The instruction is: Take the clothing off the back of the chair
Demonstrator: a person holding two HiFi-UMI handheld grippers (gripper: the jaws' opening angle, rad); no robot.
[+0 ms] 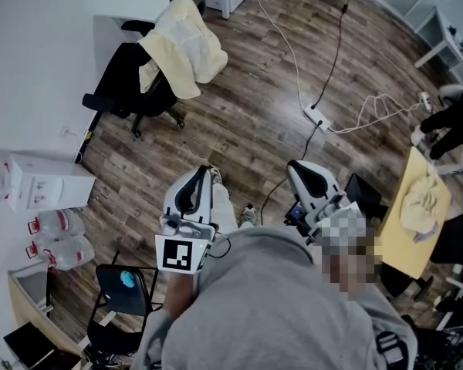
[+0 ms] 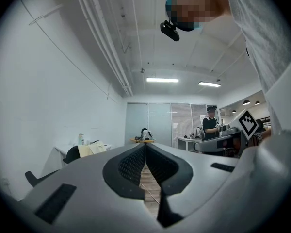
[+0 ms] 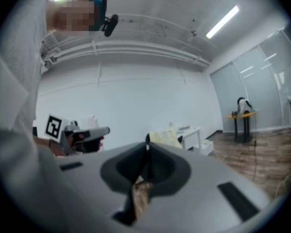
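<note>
A pale yellow garment (image 1: 181, 45) hangs over the back of a black office chair (image 1: 127, 91) at the upper left of the head view, beside a white desk (image 1: 131, 10). My left gripper (image 1: 211, 173) and right gripper (image 1: 292, 166) are held out over the wooden floor, well short of the chair. Both point level toward it. Both have their jaws shut with nothing between them. The left gripper view shows the garment (image 2: 91, 149) far off beyond the closed tips of the left gripper (image 2: 145, 145). In the right gripper view the garment (image 3: 165, 137) lies just past the right gripper (image 3: 147, 142).
A power strip (image 1: 316, 116) with white and black cables lies on the floor ahead to the right. A white box (image 1: 46, 183) and water bottles (image 1: 58, 237) stand at the left wall. A yellow table (image 1: 417, 237) and another person (image 1: 455, 122) are at the right.
</note>
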